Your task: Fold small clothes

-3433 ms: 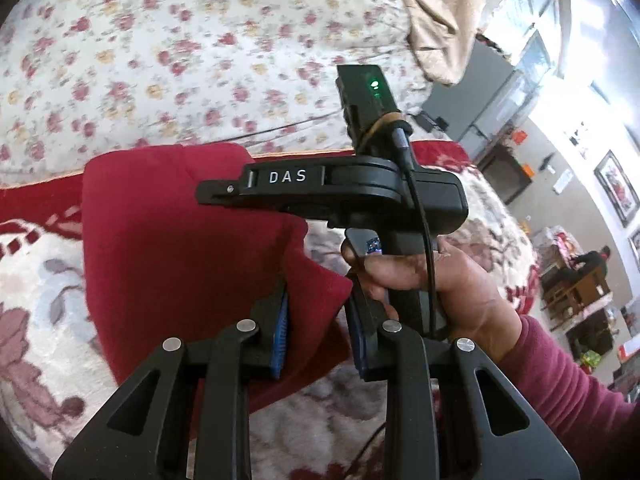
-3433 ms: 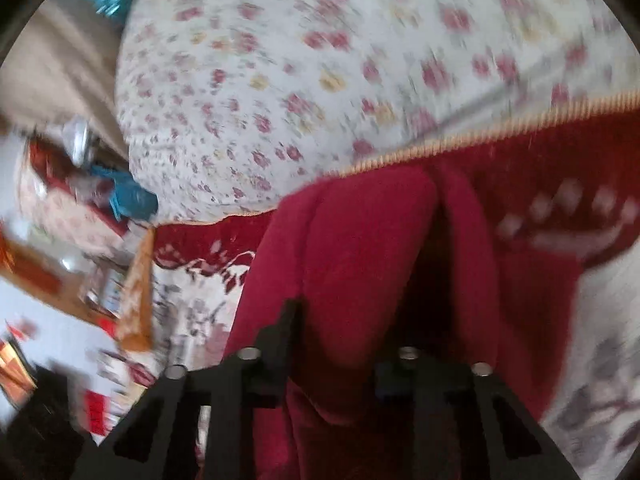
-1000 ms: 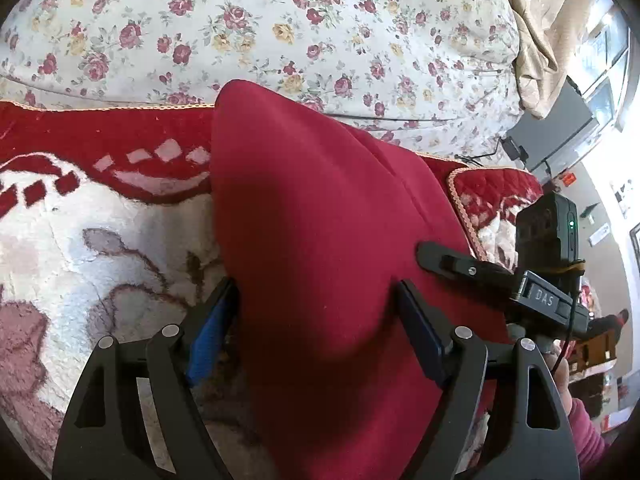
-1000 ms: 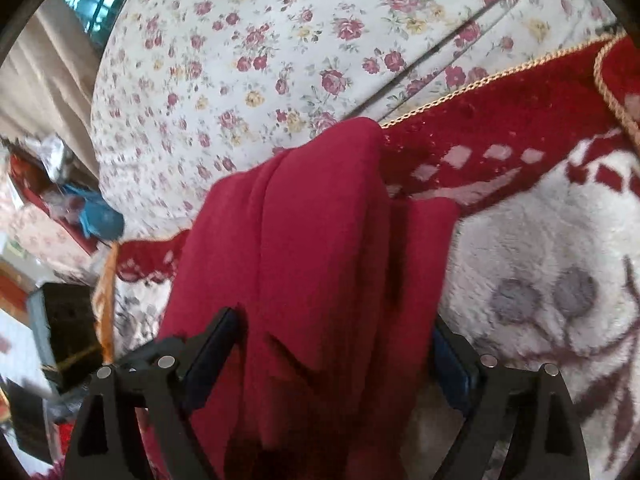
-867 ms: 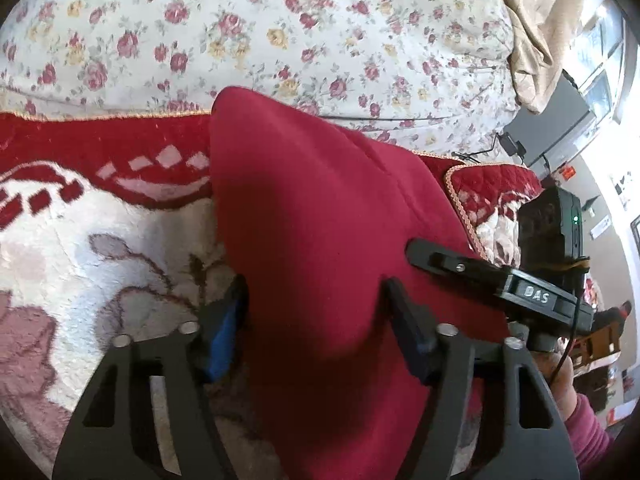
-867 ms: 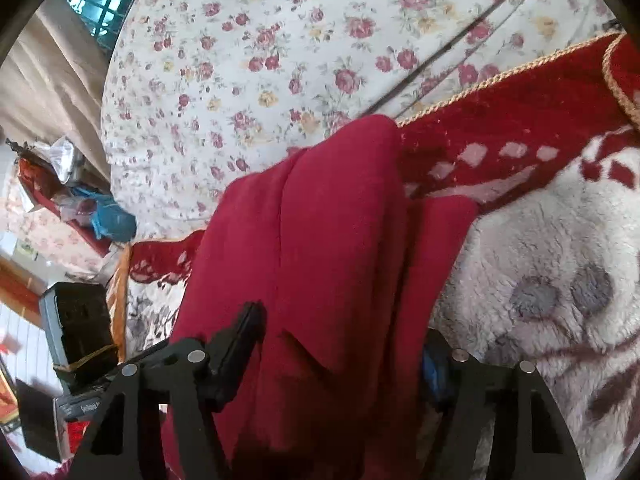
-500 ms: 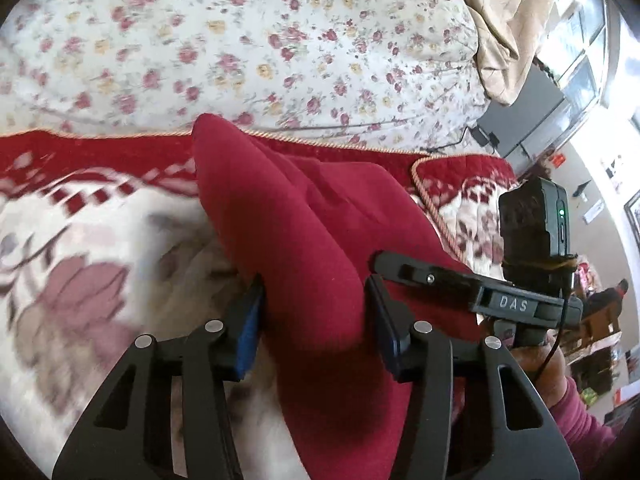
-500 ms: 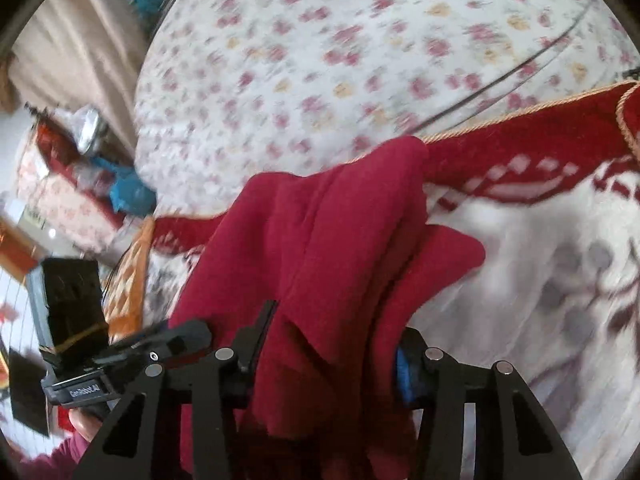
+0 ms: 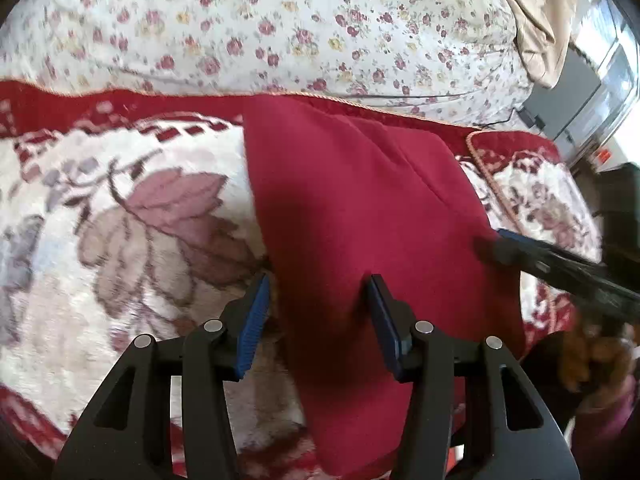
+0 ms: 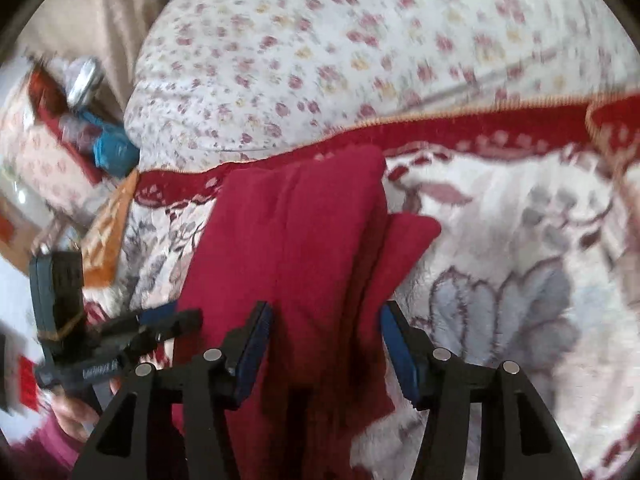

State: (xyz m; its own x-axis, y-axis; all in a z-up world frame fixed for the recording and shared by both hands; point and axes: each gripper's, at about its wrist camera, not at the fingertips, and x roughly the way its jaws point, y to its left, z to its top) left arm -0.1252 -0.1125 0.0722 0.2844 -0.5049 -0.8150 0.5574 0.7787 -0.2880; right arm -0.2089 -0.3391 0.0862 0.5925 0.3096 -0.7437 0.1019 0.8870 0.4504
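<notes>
A dark red garment [image 9: 360, 208] lies folded into a long strip on a red and white floral blanket [image 9: 132, 208]. My left gripper [image 9: 320, 312] is open, its blue-padded fingers either side of the garment's near end. In the right wrist view the same garment [image 10: 296, 248] shows layered folds, and my right gripper [image 10: 326, 340] is open, straddling its near end. The right gripper shows blurred at the left wrist view's right edge [image 9: 532, 260]. The left gripper shows at the right wrist view's left edge [image 10: 120, 332].
A large white quilt with small red flowers [image 9: 280, 28] rises behind the blanket. A beige cloth [image 9: 540, 12] hangs at the far right. Shelves with a blue object [image 10: 112, 152] and clutter stand beyond the bed's left edge.
Both grippers had closed in on the garment's ends half a second ago; now both have opened wider and drawn back. The garment rests lower and flatter on the blanket.
</notes>
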